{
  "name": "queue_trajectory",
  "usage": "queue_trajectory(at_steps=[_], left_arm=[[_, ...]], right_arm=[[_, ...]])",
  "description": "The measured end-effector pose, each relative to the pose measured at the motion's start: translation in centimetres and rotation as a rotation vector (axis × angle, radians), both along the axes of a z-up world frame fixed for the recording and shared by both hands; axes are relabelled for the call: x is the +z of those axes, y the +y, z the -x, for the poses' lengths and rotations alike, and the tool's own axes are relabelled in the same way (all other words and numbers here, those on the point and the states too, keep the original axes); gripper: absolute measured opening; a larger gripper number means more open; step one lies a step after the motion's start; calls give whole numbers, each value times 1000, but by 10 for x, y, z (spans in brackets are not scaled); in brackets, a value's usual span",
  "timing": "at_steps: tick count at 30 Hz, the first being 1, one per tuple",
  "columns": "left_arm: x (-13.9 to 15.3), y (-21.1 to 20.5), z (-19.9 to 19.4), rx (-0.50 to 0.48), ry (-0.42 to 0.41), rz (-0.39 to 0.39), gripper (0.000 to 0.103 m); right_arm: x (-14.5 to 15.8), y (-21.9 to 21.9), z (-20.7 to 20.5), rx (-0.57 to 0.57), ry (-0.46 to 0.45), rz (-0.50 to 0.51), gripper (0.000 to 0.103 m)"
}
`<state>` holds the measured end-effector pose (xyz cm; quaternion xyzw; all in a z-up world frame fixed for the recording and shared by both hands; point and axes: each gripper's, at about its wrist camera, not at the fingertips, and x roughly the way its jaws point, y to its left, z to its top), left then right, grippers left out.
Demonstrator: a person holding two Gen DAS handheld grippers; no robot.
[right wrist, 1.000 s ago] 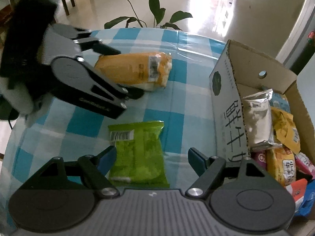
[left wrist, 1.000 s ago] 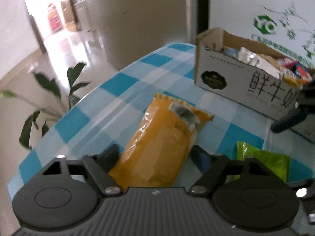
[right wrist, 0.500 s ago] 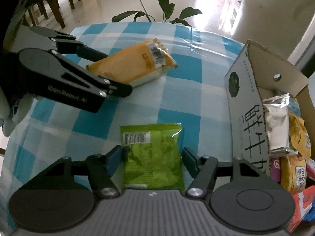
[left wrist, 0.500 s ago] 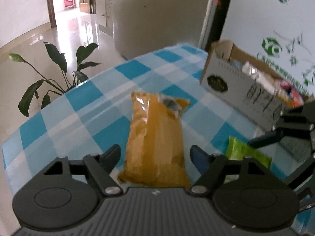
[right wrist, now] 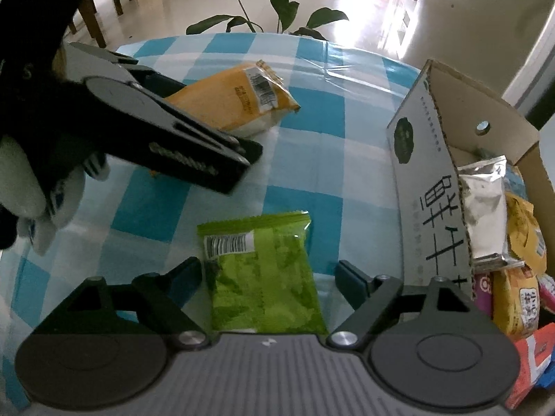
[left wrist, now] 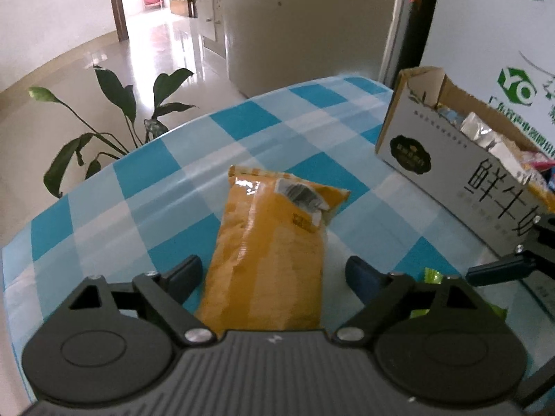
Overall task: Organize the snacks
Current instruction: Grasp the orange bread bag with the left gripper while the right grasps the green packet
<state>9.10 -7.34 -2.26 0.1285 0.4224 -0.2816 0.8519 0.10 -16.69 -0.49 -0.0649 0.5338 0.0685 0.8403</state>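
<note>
Our left gripper (left wrist: 274, 274) straddles the near end of the long orange plastic snack packet (left wrist: 270, 242), its jaws opening, with gaps between the pads and the packet on both sides. The packet lies flat on the blue-and-white checked tablecloth (left wrist: 166, 180), pointing toward 12 o'clock in the left view.

Our right gripper (right wrist: 269, 275) straddles the flat green foil snack pouch (right wrist: 263, 277), its jaws also opening; the pads stand clear of it.

The open cardboard box with black lettering (right wrist: 426, 180), full of mixed snack packs, sits at 3 o'clock in the right view, just beside the green pouch. Bare cloth lies open between the two packets and toward 12 o'clock, up to the rounded table edge, where a leafy green plant (right wrist: 277, 10) stands beyond.
</note>
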Motion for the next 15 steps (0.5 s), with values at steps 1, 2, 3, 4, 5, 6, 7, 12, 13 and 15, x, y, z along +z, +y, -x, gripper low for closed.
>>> queue_trajectory(at_steps=[1, 2, 3, 4, 5, 6, 7, 12, 13, 15], left_arm=[[0, 0, 0, 8, 1, 2, 89], [0, 0, 1, 12, 2, 4, 88], [1, 0, 2, 12, 0, 5, 85], [2, 1, 4, 7, -5, 7, 80], [2, 2, 4, 6, -6, 9, 76], [4, 3, 5, 12, -7, 10, 67], [6, 5, 5, 21, -5, 10, 60], [10, 16, 9, 78, 30, 26, 55], [10, 16, 11, 82, 31, 18, 55], [13, 21, 16, 94, 35, 22, 55]], right_arm=[[0, 0, 0, -3, -1, -1, 88], [0, 1, 0, -2, -1, 1, 86], [1, 3, 0, 5, -2, 1, 82], [3, 3, 3, 12, -5, -1, 80], [4, 5, 5, 20, -9, 2, 76], [5, 6, 6, 30, -14, 2, 67], [6, 7, 6, 39, -17, -5, 64], [11, 7, 7, 33, -25, -9, 58], [13, 6, 7, 32, -33, -6, 58], [18, 4, 7, 19, -55, -1, 58]])
